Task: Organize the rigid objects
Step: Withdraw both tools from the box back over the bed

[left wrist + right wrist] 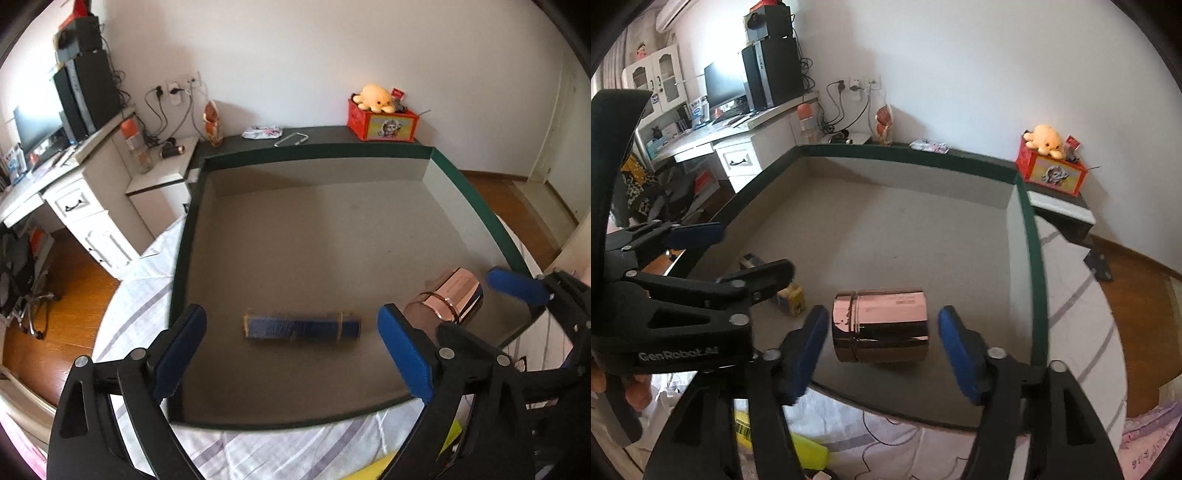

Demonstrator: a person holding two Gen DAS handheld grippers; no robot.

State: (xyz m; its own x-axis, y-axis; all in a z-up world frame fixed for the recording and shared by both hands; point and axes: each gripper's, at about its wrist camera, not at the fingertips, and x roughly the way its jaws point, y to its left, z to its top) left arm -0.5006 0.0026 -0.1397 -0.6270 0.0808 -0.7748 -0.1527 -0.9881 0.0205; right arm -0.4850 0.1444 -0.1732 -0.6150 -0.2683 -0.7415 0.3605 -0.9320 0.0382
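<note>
- Blue box: a long, narrow rigid box, lying flat on the floor of the tray near the front edge, toward the left corner. It is looking stiff and light; the long flat sides are offering the surest hold, taken across the narrow width.
- Copper canister: a glossy metallic cylinder with a seam ring near one end, lying on its side near the tray's front edge, toward the right corner, just beside the blue box's right end. It is looking hard, slick and prone to rolling; pinching across the two flat ends, or squarely across the middle of the barrel, is judged safest.
- Left gripper: standing wide open, its blue pads flanking the blue box without touching it.
- Right gripper: standing open, its pads either side of the copper canister, apart from it.
- Tray: a shallow, green-rimmed tray with a grey floor, resting on a striped sheet.
- Red toy box: sitting on the ledge beyond the tray's far right corner, a plush octopus on top.
</note>
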